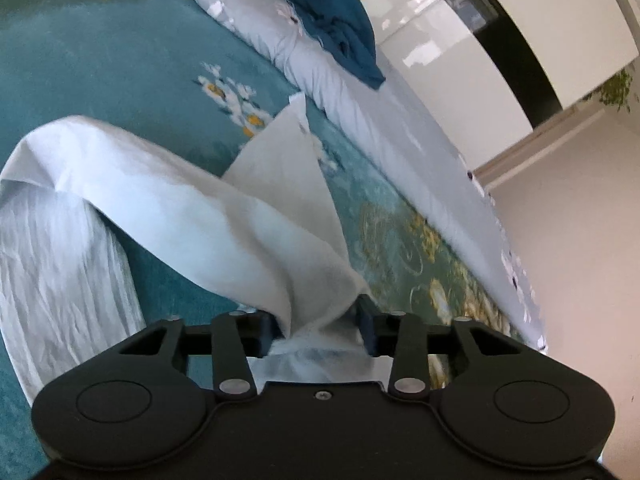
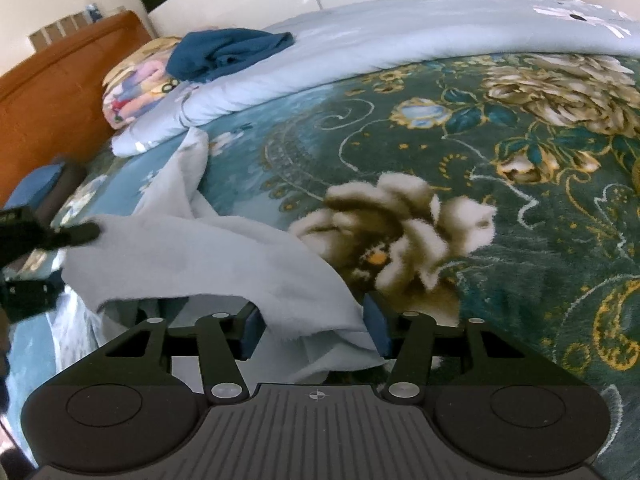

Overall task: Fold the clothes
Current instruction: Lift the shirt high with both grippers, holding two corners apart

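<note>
A white garment (image 1: 160, 200) lies partly spread on a teal floral blanket (image 1: 100, 64), one end lifted and bunched. The left gripper (image 1: 320, 328) has a fold of it between its narrow-set jaws, cloth filling the gap. In the right wrist view the same pale cloth (image 2: 192, 256) drapes across the right gripper (image 2: 312, 332), whose jaws stand about half apart with fabric between them; whether the pads press it I cannot tell. Behind, a rolled light-blue quilt (image 2: 360, 52) carries a crumpled dark-blue garment (image 2: 228, 52), beside a patterned pillow (image 2: 136, 88) and an orange headboard (image 2: 60, 80).
</note>
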Tool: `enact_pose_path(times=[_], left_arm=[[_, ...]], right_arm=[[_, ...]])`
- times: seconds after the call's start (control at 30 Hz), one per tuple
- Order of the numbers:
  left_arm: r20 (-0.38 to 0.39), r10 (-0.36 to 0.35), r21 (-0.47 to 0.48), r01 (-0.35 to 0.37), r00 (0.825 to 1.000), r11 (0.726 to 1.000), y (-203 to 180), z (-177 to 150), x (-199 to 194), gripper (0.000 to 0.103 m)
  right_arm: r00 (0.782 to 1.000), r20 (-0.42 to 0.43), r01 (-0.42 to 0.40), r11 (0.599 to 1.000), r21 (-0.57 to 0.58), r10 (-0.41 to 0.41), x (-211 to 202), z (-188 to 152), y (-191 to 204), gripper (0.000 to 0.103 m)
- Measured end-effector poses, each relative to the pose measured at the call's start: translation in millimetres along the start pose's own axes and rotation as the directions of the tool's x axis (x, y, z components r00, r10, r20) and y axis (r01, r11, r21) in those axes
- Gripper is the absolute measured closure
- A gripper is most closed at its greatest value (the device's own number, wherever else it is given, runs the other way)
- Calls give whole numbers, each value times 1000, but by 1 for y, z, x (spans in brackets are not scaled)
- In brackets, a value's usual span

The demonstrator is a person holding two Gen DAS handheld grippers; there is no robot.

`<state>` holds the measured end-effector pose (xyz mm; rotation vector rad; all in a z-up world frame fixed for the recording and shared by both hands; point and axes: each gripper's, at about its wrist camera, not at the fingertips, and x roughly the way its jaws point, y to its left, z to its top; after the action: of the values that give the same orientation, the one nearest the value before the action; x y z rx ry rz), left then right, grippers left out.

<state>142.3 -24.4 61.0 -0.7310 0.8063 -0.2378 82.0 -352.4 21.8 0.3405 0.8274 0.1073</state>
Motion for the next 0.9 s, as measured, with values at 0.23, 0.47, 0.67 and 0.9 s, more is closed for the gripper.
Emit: enact_pose_path(times=[0.23, 0.47, 0.67, 0.9], left_arm=[[101, -28, -28, 31, 994, 999, -12, 8, -13, 99], [159, -126, -21, 131, 979, 991, -26, 23, -46, 100], [203, -158, 65, 148, 966, 987, -49, 46, -81, 100], [271, -187, 126, 158, 944, 979, -82, 85, -120, 100]], right_arm=[[999, 33, -36, 999, 41, 34, -4, 3, 0, 84], [962, 274, -4, 999, 36, -6, -38, 5, 23, 89], [895, 432, 120, 993, 14, -115, -59, 17, 73, 90], [825, 530, 243, 970, -23, -194, -85, 70, 124, 92]])
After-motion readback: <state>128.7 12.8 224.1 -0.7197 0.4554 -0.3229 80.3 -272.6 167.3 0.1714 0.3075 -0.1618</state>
